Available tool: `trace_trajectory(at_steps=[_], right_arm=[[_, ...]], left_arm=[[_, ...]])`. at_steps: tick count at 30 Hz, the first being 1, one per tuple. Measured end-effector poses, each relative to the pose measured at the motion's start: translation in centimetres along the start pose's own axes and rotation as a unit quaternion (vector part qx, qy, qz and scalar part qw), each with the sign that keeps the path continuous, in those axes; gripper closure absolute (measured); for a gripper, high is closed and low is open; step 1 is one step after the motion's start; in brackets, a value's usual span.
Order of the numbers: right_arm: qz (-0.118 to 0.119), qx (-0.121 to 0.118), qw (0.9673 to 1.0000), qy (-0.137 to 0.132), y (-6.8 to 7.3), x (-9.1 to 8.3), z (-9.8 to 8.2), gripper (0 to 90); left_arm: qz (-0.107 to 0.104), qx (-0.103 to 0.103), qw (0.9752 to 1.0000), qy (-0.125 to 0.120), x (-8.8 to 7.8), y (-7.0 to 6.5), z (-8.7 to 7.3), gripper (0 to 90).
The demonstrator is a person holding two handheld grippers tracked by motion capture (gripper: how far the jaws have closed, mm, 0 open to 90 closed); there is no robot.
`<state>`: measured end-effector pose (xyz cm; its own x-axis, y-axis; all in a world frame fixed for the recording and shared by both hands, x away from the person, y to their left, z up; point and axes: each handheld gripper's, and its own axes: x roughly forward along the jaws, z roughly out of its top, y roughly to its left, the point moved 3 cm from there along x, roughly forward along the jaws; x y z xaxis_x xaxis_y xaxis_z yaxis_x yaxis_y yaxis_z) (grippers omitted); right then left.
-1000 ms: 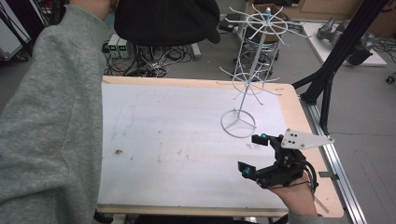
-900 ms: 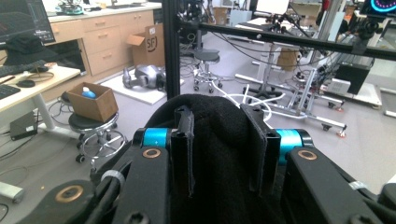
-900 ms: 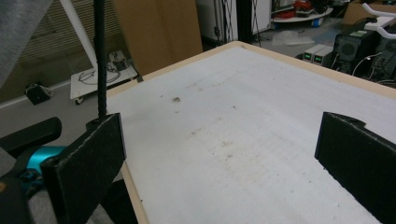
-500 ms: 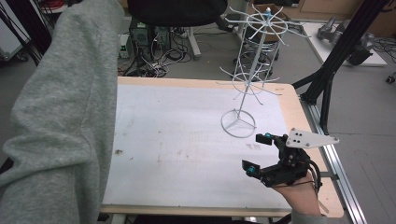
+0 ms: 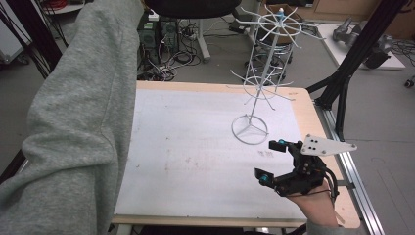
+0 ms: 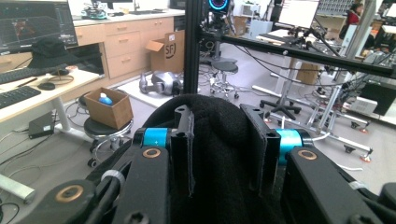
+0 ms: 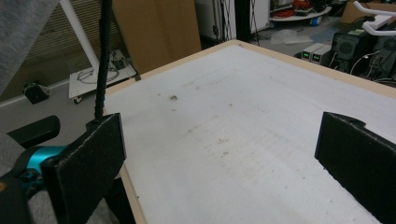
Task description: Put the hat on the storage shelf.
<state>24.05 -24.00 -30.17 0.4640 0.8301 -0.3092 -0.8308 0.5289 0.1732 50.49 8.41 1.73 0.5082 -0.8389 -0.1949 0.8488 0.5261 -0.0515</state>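
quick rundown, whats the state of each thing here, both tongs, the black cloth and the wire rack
left tongs: shut on the black cloth, raised well above the floor
black cloth: bunched between the pads, held up
right tongs: open, nothing between the pads, low over the table
wire rack: upright on its ring base, hooks bare
table: white top, faintly stained

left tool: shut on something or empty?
Shut on a black cloth item. In the left gripper view, the left tool has both pads pressing into the fabric bunched between them. What the item is, cannot tell.
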Motion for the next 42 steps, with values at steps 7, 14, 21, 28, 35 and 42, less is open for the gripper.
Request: trace_trajectory(at_steps=[7,14,21,28,35,42], right_arm=[[-0.003,0.005,1.0000,-0.001,-0.1,-0.1,-0.1,0.8],[-0.004,0.006,1.0000,0.001,-0.1,0.0,-0.1,0.8],[-0.003,0.005,1.0000,0.001,-0.2,0.1,-0.1,0.8],[-0.003,0.006,1.0000,0.005,-0.1,0.3,-0.1,0.8],[0.001,0.005,1.0000,0.008,0.2,0.7,-0.1,0.8],[0.001,0.004,1.0000,0.008,0.3,0.8,-0.1,0.8]], left_arm=[[-0.017,-0.001,0.9999,-0.001,0.7,-0.8,-0.1,67.0],[-0.024,0.017,0.9995,0.011,1.5,-2.2,-0.8,66.9],[-0.022,0.035,0.9991,0.014,1.1,-3.3,-1.6,66.8],[-0.018,0.027,0.9993,0.020,0.5,-3.0,-3.3,66.6],[-0.021,0.030,0.9993,0.010,-0.8,-3.6,-5.6,66.0],[-0.002,0.049,0.9988,0.007,-1.3,-4.5,-7.7,64.9]])
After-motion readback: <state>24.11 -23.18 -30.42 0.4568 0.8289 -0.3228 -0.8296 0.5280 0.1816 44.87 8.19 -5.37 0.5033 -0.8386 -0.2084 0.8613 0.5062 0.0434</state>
